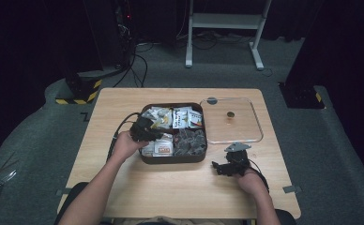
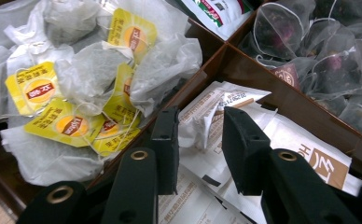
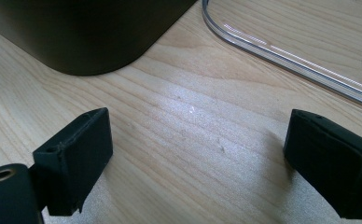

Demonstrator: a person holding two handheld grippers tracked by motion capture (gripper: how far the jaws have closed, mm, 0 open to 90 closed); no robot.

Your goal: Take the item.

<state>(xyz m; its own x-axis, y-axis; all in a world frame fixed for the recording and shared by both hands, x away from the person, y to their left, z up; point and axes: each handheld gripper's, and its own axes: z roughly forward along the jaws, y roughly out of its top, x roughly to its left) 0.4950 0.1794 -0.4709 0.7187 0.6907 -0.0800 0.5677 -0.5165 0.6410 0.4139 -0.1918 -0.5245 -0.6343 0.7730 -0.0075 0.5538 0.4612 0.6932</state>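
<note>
Seen from the high view, the left gripper [image 1: 145,130] dips into a dark four-compartment tea box [image 1: 173,159] on the wooden counter [image 1: 180,187], while the right gripper [image 1: 229,166] rests on the counter near a clear lid [image 1: 257,136].

In the left gripper view, its fingers [image 2: 167,140] stand narrowly apart around a crumpled white sachet [image 2: 200,128] in the compartment beside the yellow-tagged tea bags [image 2: 76,102], not yet pinching it.

In the right gripper view, the fingers [image 3: 79,158] are spread wide over bare wood.

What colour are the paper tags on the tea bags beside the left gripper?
The tags are yellow with a red logo, clearest in the left gripper view.
</note>
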